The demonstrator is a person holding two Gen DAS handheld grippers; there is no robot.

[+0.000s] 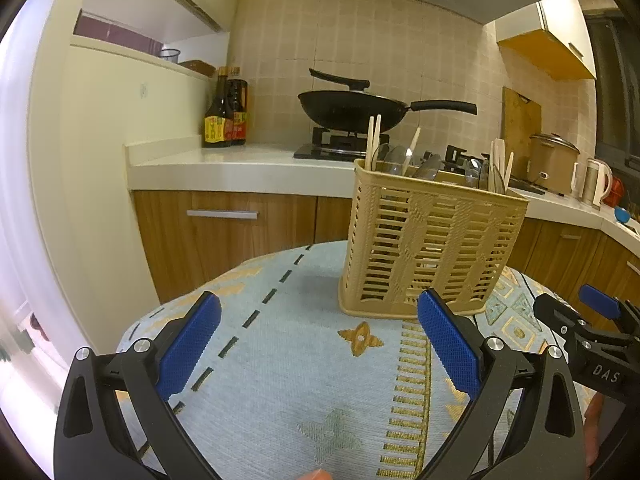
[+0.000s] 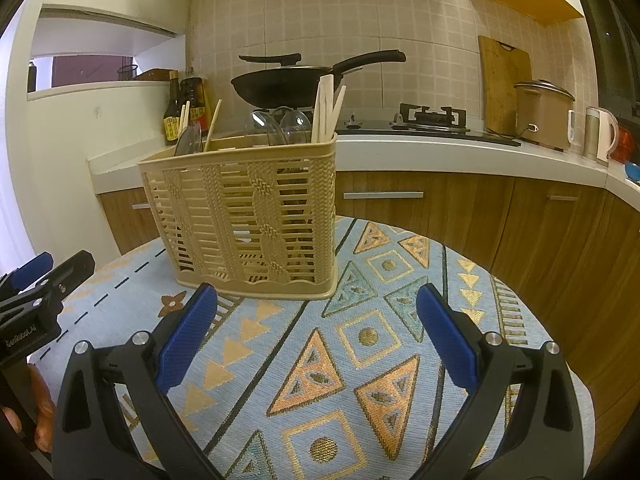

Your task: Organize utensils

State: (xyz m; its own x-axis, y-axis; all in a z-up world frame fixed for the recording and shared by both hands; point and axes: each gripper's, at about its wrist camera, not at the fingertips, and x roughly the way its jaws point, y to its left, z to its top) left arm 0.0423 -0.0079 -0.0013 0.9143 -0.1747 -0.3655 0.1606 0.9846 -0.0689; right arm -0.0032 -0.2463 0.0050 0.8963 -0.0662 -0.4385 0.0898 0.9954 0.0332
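Observation:
A beige slatted utensil basket stands upright on the patterned tablecloth; it also shows in the right wrist view. Wooden chopsticks and clear plastic spoons stick up out of it. My left gripper is open and empty, just short of the basket's near side. My right gripper is open and empty, close in front of the basket's base. Each gripper shows at the edge of the other's view.
The round table's far edge lies just behind the basket. Beyond it is a kitchen counter with soy sauce bottles, a black wok on a gas stove, a rice cooker and a kettle.

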